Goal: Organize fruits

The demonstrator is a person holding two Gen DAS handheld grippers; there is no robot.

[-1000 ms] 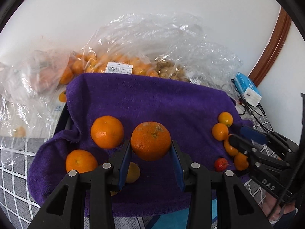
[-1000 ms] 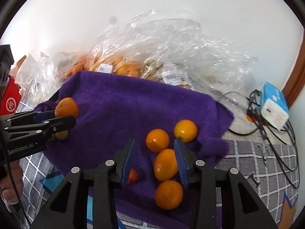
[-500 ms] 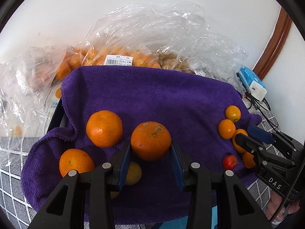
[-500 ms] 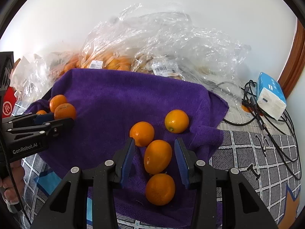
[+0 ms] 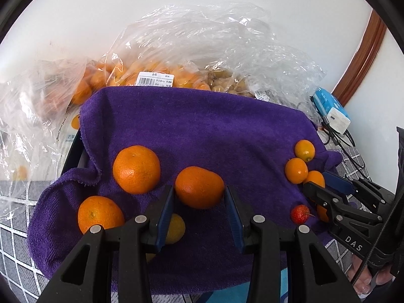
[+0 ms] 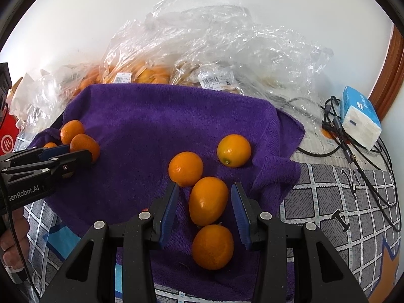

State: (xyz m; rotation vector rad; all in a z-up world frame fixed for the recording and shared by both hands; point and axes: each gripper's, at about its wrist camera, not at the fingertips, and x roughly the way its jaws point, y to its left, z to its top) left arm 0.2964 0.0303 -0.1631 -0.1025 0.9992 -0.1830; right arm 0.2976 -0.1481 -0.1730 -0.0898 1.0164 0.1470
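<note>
A purple towel (image 5: 202, 131) lies over a tray. My left gripper (image 5: 199, 197) stands around an orange mandarin (image 5: 199, 186) that rests low on the towel; its pads sit beside the fruit with small gaps. Two more mandarins (image 5: 136, 169) (image 5: 99, 214) lie to its left, and a yellow fruit (image 5: 175, 228) lies under the left finger. My right gripper (image 6: 204, 197) is open around an oval kumquat (image 6: 208, 203), not touching it. More kumquats (image 6: 185, 168) (image 6: 234, 150) (image 6: 212, 247) lie close by. A small red fruit (image 5: 299, 213) lies near the right gripper.
Clear plastic bags (image 5: 202, 58) of fruit stand behind the towel against a white wall. A blue and white tissue pack (image 6: 359, 118) and black cables (image 6: 353, 156) lie at the right on a grey patterned cloth (image 6: 341, 202). A red box (image 6: 7, 139) is at the far left.
The mandarin has turned and dropped onto the towel as the left jaws eased apart. Both grippers have come lower and closer to the towel. The right jaws stay open around the oval kumquat.
</note>
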